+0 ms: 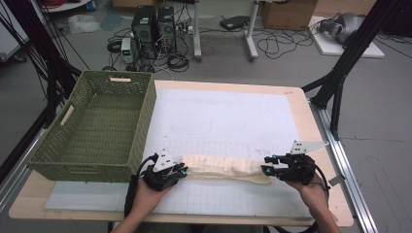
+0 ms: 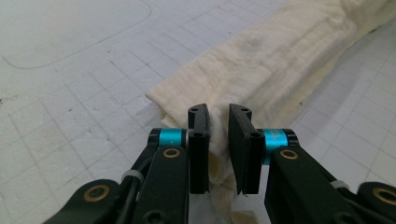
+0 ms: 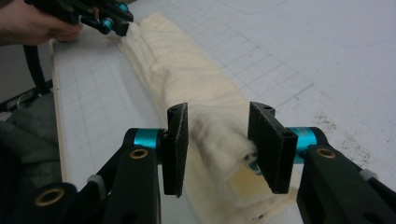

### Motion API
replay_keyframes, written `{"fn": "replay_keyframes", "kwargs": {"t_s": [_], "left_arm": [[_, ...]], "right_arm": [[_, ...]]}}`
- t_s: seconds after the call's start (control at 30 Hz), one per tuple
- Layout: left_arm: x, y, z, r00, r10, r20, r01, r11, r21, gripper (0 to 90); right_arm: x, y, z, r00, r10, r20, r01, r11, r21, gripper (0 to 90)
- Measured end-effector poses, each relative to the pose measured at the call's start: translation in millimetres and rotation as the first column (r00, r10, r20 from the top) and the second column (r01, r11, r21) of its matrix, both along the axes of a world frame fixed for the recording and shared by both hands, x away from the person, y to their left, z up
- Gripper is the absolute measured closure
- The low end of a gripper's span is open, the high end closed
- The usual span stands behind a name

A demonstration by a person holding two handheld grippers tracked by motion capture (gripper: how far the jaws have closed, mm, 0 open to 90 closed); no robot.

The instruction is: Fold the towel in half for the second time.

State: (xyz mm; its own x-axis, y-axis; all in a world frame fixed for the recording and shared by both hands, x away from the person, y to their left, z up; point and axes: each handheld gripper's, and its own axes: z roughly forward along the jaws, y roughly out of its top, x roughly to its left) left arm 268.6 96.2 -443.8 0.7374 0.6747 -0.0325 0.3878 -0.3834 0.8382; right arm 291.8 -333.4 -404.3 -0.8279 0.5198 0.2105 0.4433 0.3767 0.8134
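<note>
A cream cloth [image 1: 223,167], folded into a long narrow band, lies across the white grid mat [image 1: 223,121] near the table's front. My left gripper [image 1: 183,171] is at its left end; in the left gripper view the jaws [image 2: 219,114] stand narrow, with the cloth [image 2: 280,60] bunched tight between the pads. My right gripper [image 1: 265,167] is at the right end. Its jaws [image 3: 217,114] stand apart around the cloth's rolled end [image 3: 187,79], with slack beside the pads. The left gripper [image 3: 112,21] appears far off at the other end.
A green woven basket [image 1: 145,116] stands on the table's left side, close behind my left gripper. The table's right edge [image 1: 330,160] runs just past my right hand. Computers and cables lie on the floor beyond the table.
</note>
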Motion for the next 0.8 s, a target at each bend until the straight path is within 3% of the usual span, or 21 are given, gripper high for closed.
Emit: {"fn": "replay_keyframes", "kwargs": {"t_s": [0.27, 0.43, 0.63, 0.8], "left_arm": [[-0.1, 0.7, 3.9, 0.9999, -0.011, -0.004, 0.011, 0.9999, -0.005, 75.9], [-0.7, 3.9, 10.3, 0.9999, -0.006, 0.01, 0.006, 0.9997, -0.023, 74.0], [-1.8, 1.6, 27.2, 0.9987, -0.015, 0.049, 0.017, 0.9987, -0.048, 71.4], [3.8, -3.5, 38.2, 0.9971, -0.015, 0.075, 0.019, 0.9981, -0.059, 72.0]], "right_arm": [[1.9, 9.2, 1.0, 1.0, -0.007, 0.003, 0.007, 1.0, -0.014, 64.8], [3.2, 14.0, -3.5, 1.0, -0.004, -0.001, 0.004, 0.997, -0.071, 67.0], [1.4, 4.8, 4.1, 0.9998, -0.019, 0.002, 0.019, 0.999, -0.044, 65.6], [0.5, 10.5, 13.0, 0.9996, -0.005, 0.029, 0.006, 0.999, -0.051, 65.6]]}}
